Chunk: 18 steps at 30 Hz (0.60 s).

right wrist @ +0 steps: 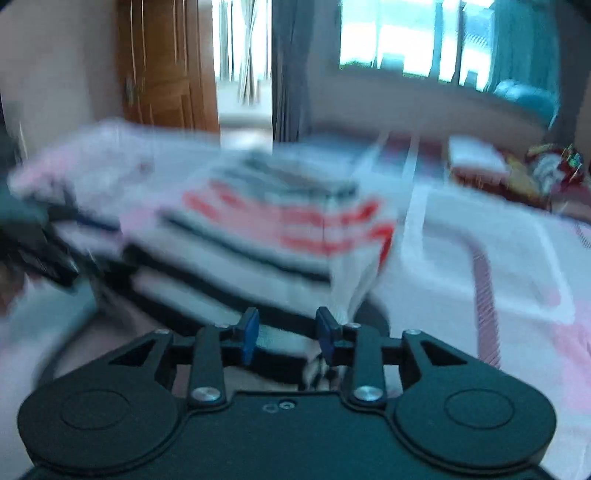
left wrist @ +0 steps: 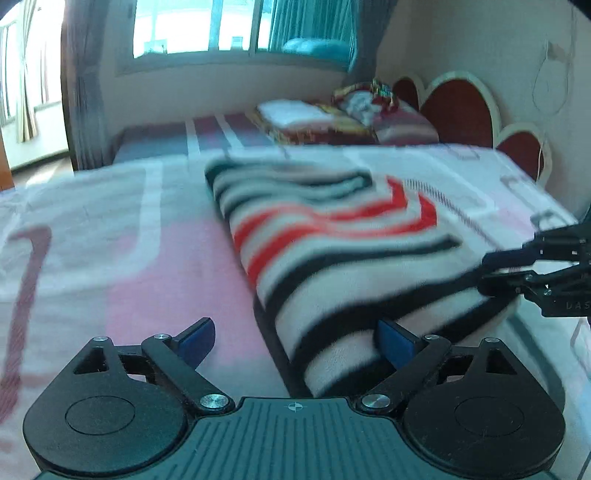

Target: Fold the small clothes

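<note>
A folded garment (left wrist: pixel 332 251) with black, white and red stripes lies on the pink and white bedspread (left wrist: pixel 110 240). My left gripper (left wrist: pixel 295 341) is open wide, and the garment's near corner reaches in between its blue pads (left wrist: pixel 393 341) without being pinched. My right gripper (left wrist: pixel 487 273) comes in from the right at the garment's right edge. In the blurred right wrist view the garment (right wrist: pixel 266 229) lies just ahead. The right gripper (right wrist: pixel 286 328) has its blue pads apart, with the near hem of the cloth in the gap but not pressed.
Folded bedding and pillows (left wrist: pixel 332 122) lie at the far end of the bed, by a red scalloped headboard (left wrist: pixel 458 107). A window (left wrist: pixel 221 26) is behind. A wooden door (right wrist: pixel 166 66) stands beyond the bed's other side. Bare bedspread (right wrist: pixel 498 240) stretches to the right of the garment.
</note>
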Motion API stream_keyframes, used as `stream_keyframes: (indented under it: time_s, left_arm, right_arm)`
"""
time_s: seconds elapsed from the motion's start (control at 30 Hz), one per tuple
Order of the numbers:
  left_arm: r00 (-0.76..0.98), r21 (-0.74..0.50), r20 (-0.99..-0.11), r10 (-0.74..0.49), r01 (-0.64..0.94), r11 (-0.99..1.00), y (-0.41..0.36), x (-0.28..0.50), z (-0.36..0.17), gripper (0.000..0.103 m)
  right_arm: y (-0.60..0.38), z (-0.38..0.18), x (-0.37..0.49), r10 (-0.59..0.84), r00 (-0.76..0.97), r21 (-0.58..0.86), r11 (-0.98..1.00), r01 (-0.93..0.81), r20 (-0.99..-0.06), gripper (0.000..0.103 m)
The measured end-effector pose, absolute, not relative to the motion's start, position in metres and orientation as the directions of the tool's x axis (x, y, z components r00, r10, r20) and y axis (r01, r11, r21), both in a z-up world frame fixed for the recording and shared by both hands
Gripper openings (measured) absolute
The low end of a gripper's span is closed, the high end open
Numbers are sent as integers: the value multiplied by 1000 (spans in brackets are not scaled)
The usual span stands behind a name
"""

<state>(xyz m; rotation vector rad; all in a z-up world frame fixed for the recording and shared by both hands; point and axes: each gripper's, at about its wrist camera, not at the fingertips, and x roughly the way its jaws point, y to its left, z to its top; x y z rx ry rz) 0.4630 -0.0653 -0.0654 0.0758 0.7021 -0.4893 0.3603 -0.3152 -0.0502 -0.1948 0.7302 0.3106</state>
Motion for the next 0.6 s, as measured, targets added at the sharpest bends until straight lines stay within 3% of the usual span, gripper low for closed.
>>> stream_keyframes:
  time_s: [0.2,0.3,0.4,0.43,0.6]
  left_arm:
    - [724,-142,-584,-368,355,924,-76,535,-42,93]
    - [706,-169,-614,-351,317,933,-85,570,-54,93]
    - [640,-122,-714,-284,286,950,-96,591,-87,93]
    - [632,-143,-717,-293,279,950,-95,591,-97,93]
    - [709,-181,-637,-304,245,952,-93,594,-85,93]
  right_arm:
    - [-322,-15,421,217,779,8,965,-263,-589,31]
    - [-318,-21,474,190,763,25,975,-222,-618,31]
    - [-316,-43,513,190,713,64,978,-200,-675,27]
    - [-316,-57,524,163,676,41,981,-192,-718,27]
    - [-314,-49,519,179,721,22,975,-221,-669,32]
